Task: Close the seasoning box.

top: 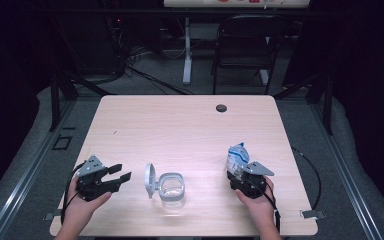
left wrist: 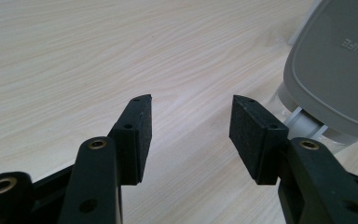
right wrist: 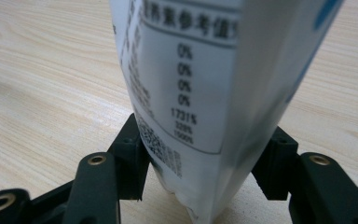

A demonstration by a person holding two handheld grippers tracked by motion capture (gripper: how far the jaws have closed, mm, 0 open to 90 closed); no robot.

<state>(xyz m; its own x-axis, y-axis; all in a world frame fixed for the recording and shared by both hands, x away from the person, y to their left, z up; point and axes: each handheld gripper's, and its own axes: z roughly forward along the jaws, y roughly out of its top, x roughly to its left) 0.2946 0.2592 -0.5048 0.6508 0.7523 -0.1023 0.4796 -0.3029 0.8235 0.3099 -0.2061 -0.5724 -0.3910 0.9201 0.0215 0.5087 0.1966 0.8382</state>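
Dim room beyond: dark curtains at both sides, a black folding chair (top: 244, 45) and a white leg of another desk (top: 187, 55) at the back, cables across grey carpet. In the middle, a pale wood-grain surface (top: 180, 125) with rounded corners and a dark round grommet (top: 221, 108) near its far edge.

Near the right front corner, a small white-and-blue pouch (top: 237, 159), upright, crimped and slightly crumpled at the top; close up, rows of printed percentages and a code block on its white panel (right wrist: 186, 93). Right tool (top: 240, 176) at its base, jaws one on each side of the lower part, pads apparently against the film on both sides; firm pressing not certain.

Near the front centre, a clear, squarish container (top: 171, 186) with grey rim, nothing visible inside; its grey hinged lid (top: 150, 180) open, upright at the left side.

Left tool (top: 120, 176) well left of the container, jaws apart, bare wood between them; lid close beside the right jaw (left wrist: 335, 70).
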